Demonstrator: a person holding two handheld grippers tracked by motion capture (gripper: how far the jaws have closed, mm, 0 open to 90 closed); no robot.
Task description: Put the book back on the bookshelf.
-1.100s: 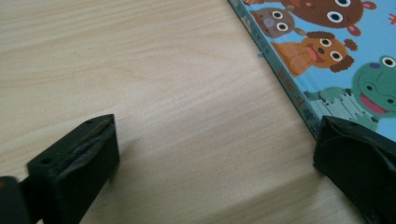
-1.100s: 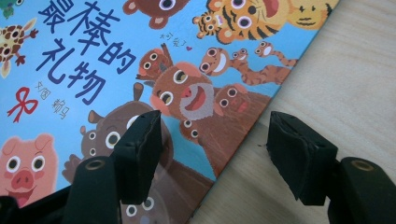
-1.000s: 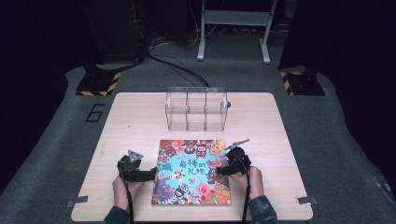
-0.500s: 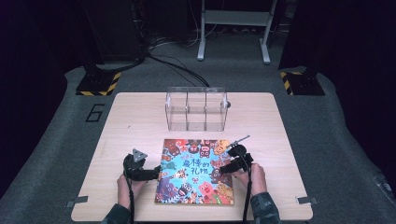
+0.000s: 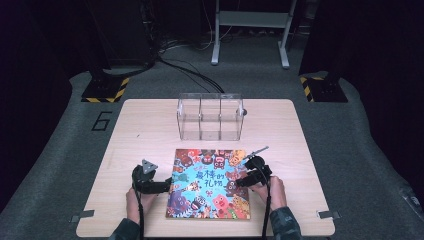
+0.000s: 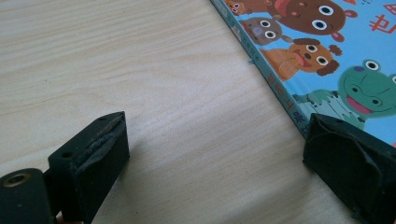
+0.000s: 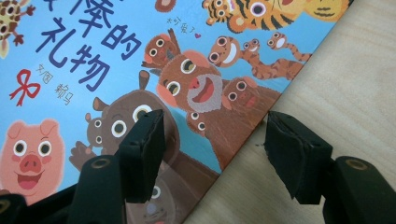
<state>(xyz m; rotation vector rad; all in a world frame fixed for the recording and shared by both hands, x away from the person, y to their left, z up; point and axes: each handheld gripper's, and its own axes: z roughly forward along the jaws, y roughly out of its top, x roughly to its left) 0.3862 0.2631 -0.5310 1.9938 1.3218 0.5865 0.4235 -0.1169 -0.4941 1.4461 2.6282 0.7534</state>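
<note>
book [image 5: 210, 184] flat on table [image 5: 150, 130], blue cover crowded with cartoon animals. left gripper [image 5: 167, 186] wide open at its spine; right gripper [image 5: 241, 181] partly open, straddling its edge, gripping nothing.

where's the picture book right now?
In the high view the picture book lies flat near the table's front edge, between the left gripper and the right gripper, in front of the clear divided box.
</note>
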